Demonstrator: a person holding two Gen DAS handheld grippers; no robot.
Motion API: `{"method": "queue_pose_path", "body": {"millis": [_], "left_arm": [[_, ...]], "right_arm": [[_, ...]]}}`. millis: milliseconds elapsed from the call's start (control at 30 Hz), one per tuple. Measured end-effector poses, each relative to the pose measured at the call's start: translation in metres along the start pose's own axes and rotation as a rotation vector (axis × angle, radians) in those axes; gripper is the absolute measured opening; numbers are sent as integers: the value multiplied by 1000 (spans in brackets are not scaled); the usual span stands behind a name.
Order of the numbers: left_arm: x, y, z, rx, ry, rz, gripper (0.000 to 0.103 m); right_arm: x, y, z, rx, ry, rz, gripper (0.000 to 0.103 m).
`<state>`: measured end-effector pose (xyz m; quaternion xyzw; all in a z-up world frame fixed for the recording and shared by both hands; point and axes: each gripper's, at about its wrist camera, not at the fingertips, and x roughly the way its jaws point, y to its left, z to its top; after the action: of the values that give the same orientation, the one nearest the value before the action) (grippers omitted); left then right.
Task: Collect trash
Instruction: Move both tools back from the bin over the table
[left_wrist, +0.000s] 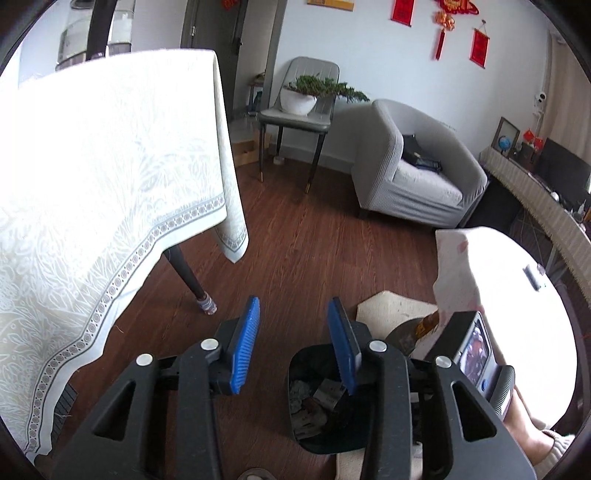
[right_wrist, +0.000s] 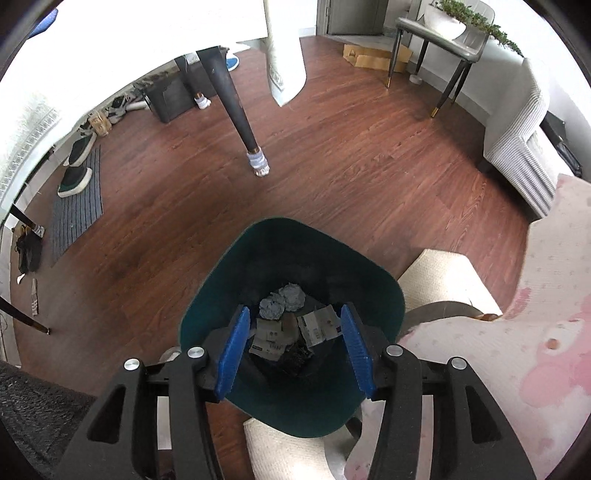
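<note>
A dark green trash bin (right_wrist: 221, 280) stands on the wood floor, directly below my right gripper (right_wrist: 297, 334). Inside it lie crumpled grey paper balls (right_wrist: 282, 301), torn paper packets (right_wrist: 317, 326) and a dark wrapper. My right gripper is open and empty, its blue pads (right_wrist: 234, 354) spread above the bin's mouth. My left gripper (left_wrist: 295, 328) is open and empty too, held higher over the floor to the left of the bin (left_wrist: 306, 354). The right gripper's body (left_wrist: 469, 350) shows at the right of the left wrist view.
A table with a long white tablecloth (left_wrist: 92, 184) stands at left on a dark leg (right_wrist: 236, 110). A grey armchair (left_wrist: 417, 173), a chair with a potted plant (left_wrist: 303, 99), a round white table (left_wrist: 517, 295) with a pink cloth (right_wrist: 517, 350), shoes and a mat (right_wrist: 75, 199) are around.
</note>
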<state>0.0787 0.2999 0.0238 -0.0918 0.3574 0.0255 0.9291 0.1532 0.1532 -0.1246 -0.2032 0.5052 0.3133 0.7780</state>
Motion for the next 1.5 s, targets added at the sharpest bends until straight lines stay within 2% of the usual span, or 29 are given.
{"method": "queue_pose_path", "body": {"millis": [333,567,900,1167,1300,1367,1433,1500], "left_arm": [[-19,-25,15,18,-53,-11,41],[-14,-54,18,51,-53,-41,41],[1,-111,19,92,-38,-101,48],[8,-181,16,163,-29,-163,55],[14,-212,9,202,-8,-194,65],[22,-229,6,228,21,-206,66],[27,-247,4,260,33,-218,73],[31,-262,3,276,31,-225,78]], "right_arm": [[-85,-11,6,6,-192,26,48],[-129,-41,2,53,-279,-7,46],[-167,-107,-29,155,-316,-89,46],[-197,-164,-70,246,-331,-165,46],[-217,-200,-95,317,-347,-202,46],[-226,-222,-108,366,-359,-223,46],[-233,-243,-120,401,-365,-243,46],[-237,-256,-131,424,-365,-261,52]]}}
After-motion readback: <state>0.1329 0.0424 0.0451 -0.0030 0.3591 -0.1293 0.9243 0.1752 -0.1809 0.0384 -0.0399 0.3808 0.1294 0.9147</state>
